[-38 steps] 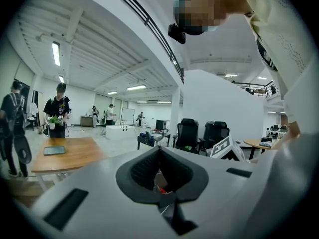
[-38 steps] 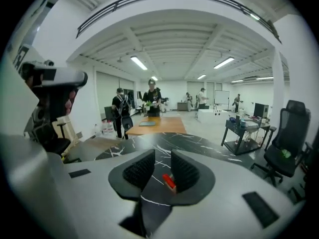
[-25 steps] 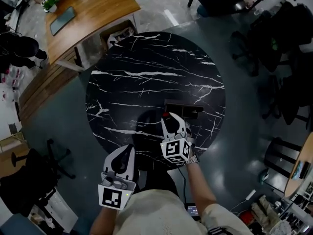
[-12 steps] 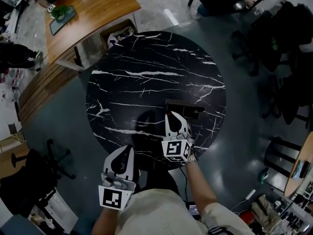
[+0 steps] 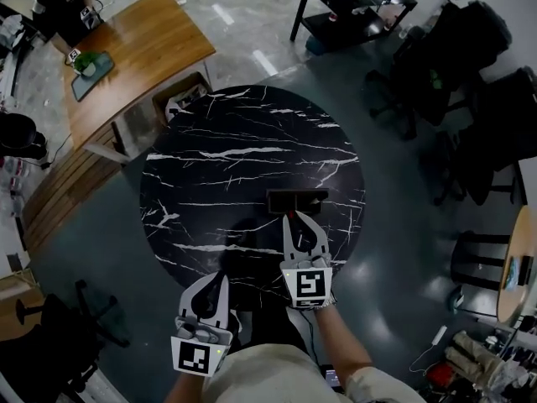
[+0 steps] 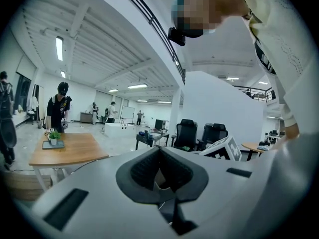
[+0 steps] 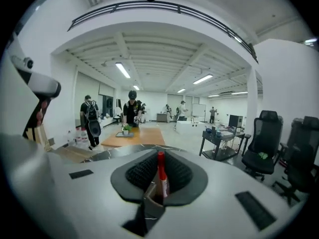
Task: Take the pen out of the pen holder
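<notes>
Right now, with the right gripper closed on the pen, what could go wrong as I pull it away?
1. The right gripper is shut on the pen, whose red end pokes past the jaw tips right beside the pen holder. A sideways pull could catch the holder and drag or tip it.
2. Nothing steadies the holder: the left gripper hangs shut and empty at the table's near edge.
</notes>
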{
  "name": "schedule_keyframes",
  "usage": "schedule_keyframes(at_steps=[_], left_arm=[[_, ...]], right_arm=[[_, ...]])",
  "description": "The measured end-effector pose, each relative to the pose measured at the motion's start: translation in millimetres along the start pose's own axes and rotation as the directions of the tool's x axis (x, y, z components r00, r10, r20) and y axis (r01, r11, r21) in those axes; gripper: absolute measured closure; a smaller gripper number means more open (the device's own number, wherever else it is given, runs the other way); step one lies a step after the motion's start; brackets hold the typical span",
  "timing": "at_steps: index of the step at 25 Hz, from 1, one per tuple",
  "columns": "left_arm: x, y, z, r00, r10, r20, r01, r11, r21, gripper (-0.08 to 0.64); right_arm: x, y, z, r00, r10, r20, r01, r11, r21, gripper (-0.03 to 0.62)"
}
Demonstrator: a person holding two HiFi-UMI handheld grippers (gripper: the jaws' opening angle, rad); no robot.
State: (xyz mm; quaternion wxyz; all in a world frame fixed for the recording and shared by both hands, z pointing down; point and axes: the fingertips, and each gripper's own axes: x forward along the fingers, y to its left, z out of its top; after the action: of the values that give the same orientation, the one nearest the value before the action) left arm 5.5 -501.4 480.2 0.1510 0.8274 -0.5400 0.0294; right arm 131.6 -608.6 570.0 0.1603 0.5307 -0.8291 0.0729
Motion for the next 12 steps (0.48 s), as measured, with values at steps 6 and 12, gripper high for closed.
schedule_keyframes(at_steps=[6,12], left_arm=[[-46.6,-9.8,-12.3,0.998,-0.057,0.034,0.057,0.998,0.025,0.548],[-116.0,-5.2,-20.3,0.994,-0.088,0.071,0.086,0.996,0.027,0.548]], right_arm=[[-65.0,33.7,16.1,1.000,-0.002,0.030,-0.002,0.993,0.115,0.538],[-141.2,85.7,17.6,0.997,-0.056,0.054,0.046,0.983,0.177,0.538]])
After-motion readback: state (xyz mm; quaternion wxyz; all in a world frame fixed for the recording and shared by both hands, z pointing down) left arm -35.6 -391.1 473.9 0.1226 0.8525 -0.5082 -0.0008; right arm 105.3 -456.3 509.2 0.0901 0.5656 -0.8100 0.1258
